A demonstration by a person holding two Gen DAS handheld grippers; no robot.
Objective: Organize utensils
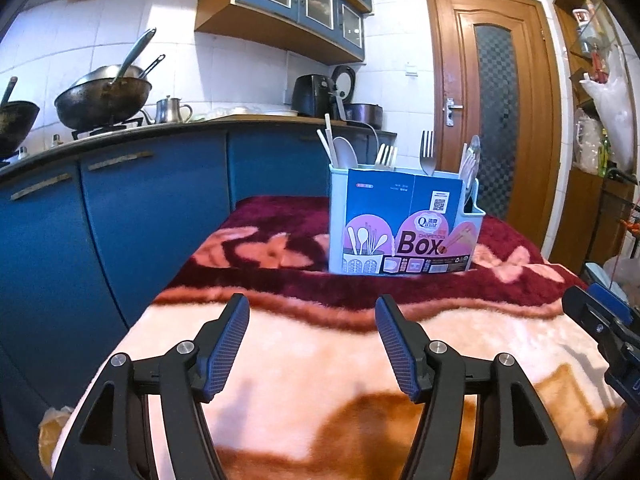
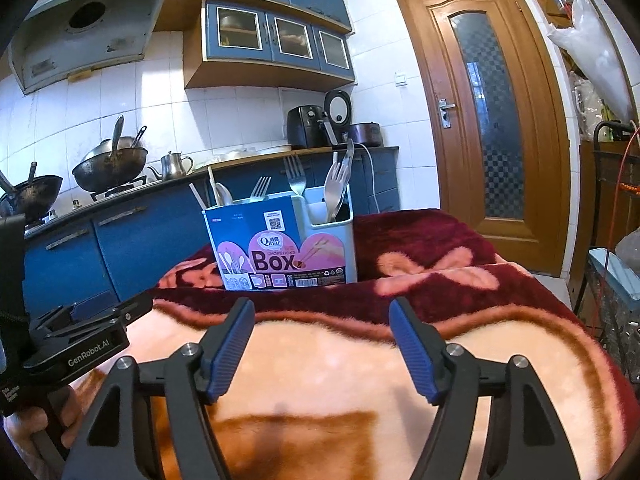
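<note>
A pale blue utensil holder (image 1: 404, 224) with a "Box" label stands on the blanket-covered table, ahead of both grippers; it also shows in the right wrist view (image 2: 284, 248). Forks (image 1: 427, 154), a spoon (image 1: 345, 154) and chopsticks (image 1: 329, 136) stand upright in its compartments. In the right wrist view, forks (image 2: 296, 178) and a pale spork (image 2: 336, 188) stick out of it. My left gripper (image 1: 312, 312) is open and empty, low over the blanket. My right gripper (image 2: 322, 316) is open and empty beside it.
A pink and dark red blanket (image 1: 320, 360) covers the table. Blue kitchen cabinets (image 1: 120, 216) with woks (image 1: 104, 100) on a stove stand to the left. A wooden door (image 2: 488, 120) is at the back right. A wire rack (image 2: 616, 280) stands at the right.
</note>
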